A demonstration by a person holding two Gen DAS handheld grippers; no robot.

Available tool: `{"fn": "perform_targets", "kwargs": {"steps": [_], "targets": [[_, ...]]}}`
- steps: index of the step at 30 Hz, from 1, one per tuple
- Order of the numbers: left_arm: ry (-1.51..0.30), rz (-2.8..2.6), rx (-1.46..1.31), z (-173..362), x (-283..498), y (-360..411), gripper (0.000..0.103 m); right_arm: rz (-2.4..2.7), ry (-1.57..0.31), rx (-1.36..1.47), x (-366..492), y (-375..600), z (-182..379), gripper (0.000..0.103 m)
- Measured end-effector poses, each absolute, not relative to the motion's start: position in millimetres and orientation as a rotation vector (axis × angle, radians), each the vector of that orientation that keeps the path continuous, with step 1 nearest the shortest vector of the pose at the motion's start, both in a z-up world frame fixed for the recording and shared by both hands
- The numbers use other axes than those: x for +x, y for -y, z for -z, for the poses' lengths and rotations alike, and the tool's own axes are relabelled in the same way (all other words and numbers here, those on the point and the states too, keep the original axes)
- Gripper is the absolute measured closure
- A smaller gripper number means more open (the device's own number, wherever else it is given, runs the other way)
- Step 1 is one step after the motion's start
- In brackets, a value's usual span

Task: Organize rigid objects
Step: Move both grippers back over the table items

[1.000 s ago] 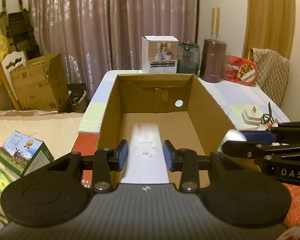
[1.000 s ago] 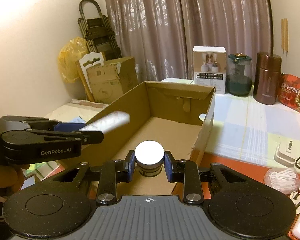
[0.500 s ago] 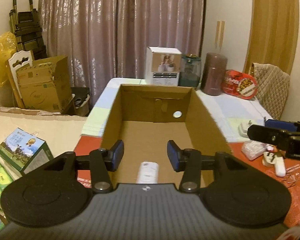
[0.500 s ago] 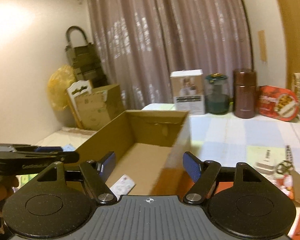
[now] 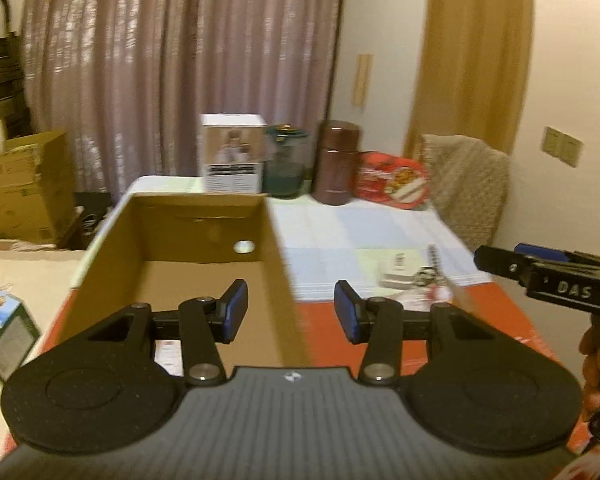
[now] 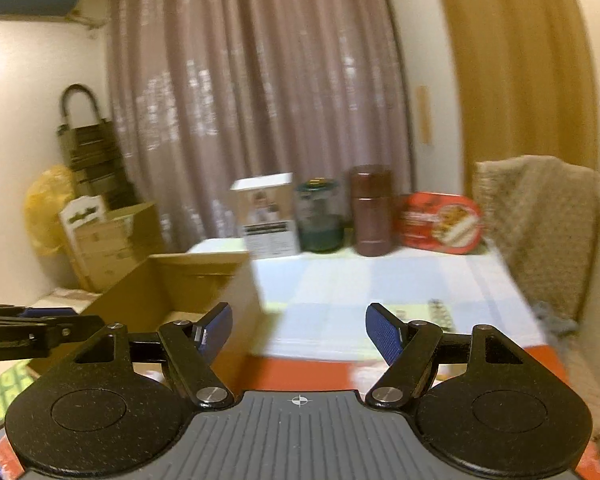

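In the left wrist view, the left gripper is filling the lower part of the frame, and its blue pads are standing apart with nothing between them. Behind the left pad, an open cardboard box is sitting on the table; its right wall is running up from the gap between the pads toward the centre of the frame. A small white item with print is showing low inside the box, partly hidden behind the left finger, and I cannot tell what it is. The near part of the table is red and the far part is pale with checks. At the far end, a white carton, a green jar, a brown canister and a red food pack are standing in a row before a mauve curtain. Small white items, blurred, are lying on the table at centre right. The right gripper is entering from the right edge, with a hand below it.

In the right wrist view, the right gripper is holding its jaws wide and empty. The box is at the left, and a quilted cloth is hanging over something at the right. The left gripper is showing at the left edge.
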State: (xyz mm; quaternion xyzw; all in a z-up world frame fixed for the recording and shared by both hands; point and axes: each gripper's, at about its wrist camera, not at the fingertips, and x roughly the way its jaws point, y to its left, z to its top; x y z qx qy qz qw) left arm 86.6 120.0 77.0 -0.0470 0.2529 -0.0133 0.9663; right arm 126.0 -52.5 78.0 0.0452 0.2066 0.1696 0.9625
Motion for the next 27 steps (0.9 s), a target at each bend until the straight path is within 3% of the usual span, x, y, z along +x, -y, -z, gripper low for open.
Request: {"fn": "perform_targets", "kwargs": {"steps": [12,17,21,27], "targets": [[-0.545,0.16,-0.073,-61.2,100.0,-46.3,0.06,-0.159,-0.474,0.09,110.8,141.9,-51.8,0.032],[-0.582,0.179,-0.062,-42.7,109.1,-27.7,0.053,-0.124,-0.522,0.1,108.2,158.8,-31.4,0.032],[-0.612,0.197,-0.061,-26.9,114.6,-18.9,0.042,-0.109,-0.564,0.124,107.5,163.0,-16.1,0.008],[-0.653,0.219,-0.049,-0.7,127.0,-9.7,0.029,-0.121,-0.62,0.103,112.6,156.0,1.6,0.007]]}}
